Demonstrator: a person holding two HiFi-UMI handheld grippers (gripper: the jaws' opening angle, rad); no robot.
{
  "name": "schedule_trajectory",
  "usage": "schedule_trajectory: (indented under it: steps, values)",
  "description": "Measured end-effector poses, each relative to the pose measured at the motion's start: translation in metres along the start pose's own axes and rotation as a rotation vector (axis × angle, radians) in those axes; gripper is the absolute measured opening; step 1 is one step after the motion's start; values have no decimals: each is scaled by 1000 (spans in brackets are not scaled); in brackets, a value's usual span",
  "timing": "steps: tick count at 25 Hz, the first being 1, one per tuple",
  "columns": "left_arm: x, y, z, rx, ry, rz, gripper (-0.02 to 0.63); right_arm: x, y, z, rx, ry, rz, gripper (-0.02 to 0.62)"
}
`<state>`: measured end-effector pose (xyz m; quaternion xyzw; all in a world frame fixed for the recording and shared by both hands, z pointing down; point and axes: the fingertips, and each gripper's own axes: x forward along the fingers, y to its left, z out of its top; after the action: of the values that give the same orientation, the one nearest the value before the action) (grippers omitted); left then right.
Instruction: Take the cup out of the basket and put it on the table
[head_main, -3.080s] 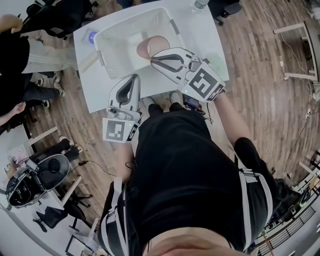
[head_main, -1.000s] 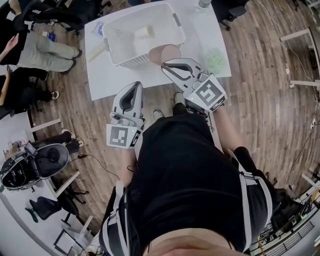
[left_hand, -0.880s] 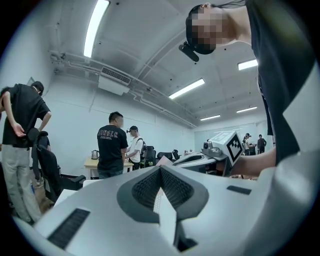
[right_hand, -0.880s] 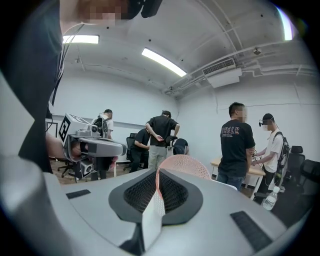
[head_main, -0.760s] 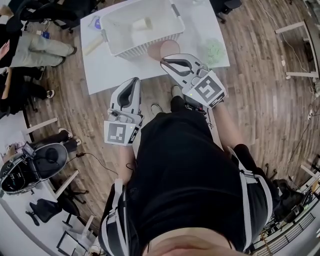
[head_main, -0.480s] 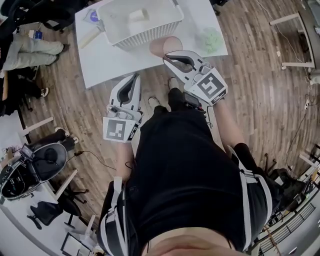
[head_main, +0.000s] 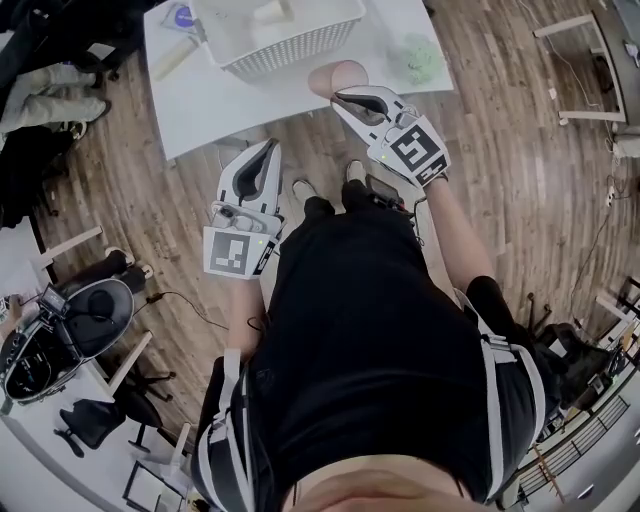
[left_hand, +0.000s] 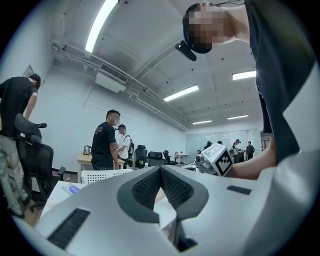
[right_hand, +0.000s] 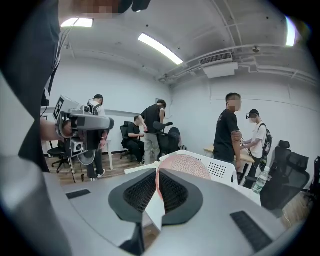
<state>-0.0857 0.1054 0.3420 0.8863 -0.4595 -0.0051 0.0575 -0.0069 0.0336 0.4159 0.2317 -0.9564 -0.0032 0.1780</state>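
The pink cup (head_main: 335, 78) is clear of the white basket (head_main: 290, 45) and sits just in front of the basket's near wall, over the front edge of the white table (head_main: 205, 100). From where I stand I can't say whether its base touches the tabletop. The right gripper (head_main: 345, 97) has it: in the right gripper view, 1 thin slice of the cup's wall is pinched between the 2 ribbed pads, which are almost together, and the rest of the cup bulges out beyond them. The left gripper (head_main: 268, 148) hangs back near the person's body, well short of the table, with its jaws closed on nothing. The cup looks light and thin-walled, with a dotted skin that should give the pads some bite. A pinch on the rim like this seems right, though I'd expect the cup to swing or flex from such a narrow hold, so it wants setting down level and gently before letting go.
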Motion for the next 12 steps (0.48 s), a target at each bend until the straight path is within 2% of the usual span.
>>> schedule_trajectory:
  steps: [7, 12]
  values:
    - [13, -9, 0, 15, 0, 20, 20, 29, -23, -59, -52, 113, 68, 34]
    - [18, -8, 1, 18, 0, 53, 20, 50, -37, -90, -47, 162, 105, 33]
